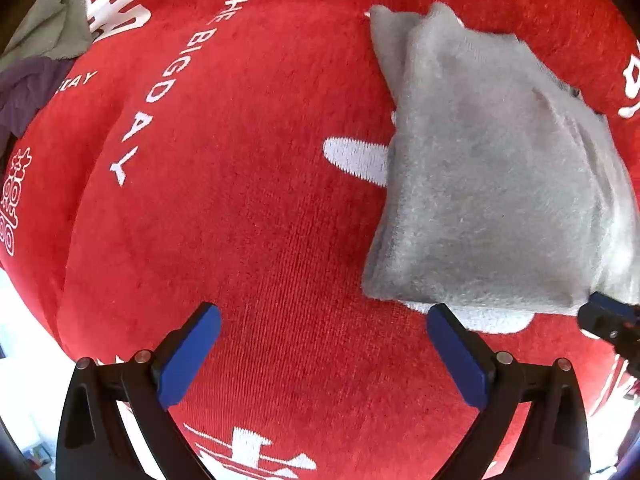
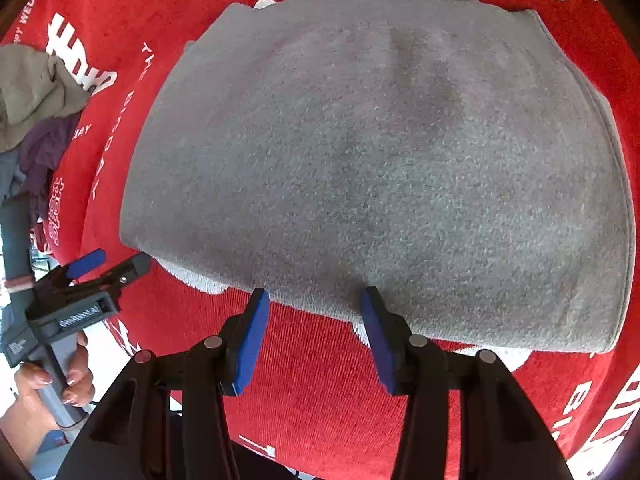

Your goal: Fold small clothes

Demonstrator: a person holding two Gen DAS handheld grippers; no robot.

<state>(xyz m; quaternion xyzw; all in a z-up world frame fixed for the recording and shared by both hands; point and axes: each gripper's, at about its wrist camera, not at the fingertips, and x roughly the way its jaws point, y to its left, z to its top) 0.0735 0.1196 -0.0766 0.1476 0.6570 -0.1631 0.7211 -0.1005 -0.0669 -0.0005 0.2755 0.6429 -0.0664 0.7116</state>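
Observation:
A folded grey fleece garment (image 2: 376,176) lies flat on a red cloth with white lettering (image 2: 320,400). In the left wrist view the garment (image 1: 492,168) sits to the right, ahead of my left gripper (image 1: 324,316), which is open and empty over bare red cloth (image 1: 248,208). My right gripper (image 2: 312,300) is open with its fingertips at the garment's near edge, holding nothing. The left gripper also shows in the right wrist view (image 2: 108,264), open, held by a hand beside the garment's left corner. The right gripper's tip shows in the left wrist view (image 1: 608,312).
A pile of unfolded clothes, olive-grey (image 2: 36,88) and purple (image 2: 44,152), lies at the far left of the cloth. It also shows at the upper left of the left wrist view (image 1: 48,36). The cloth's near edge drops off toward a bright floor at lower left.

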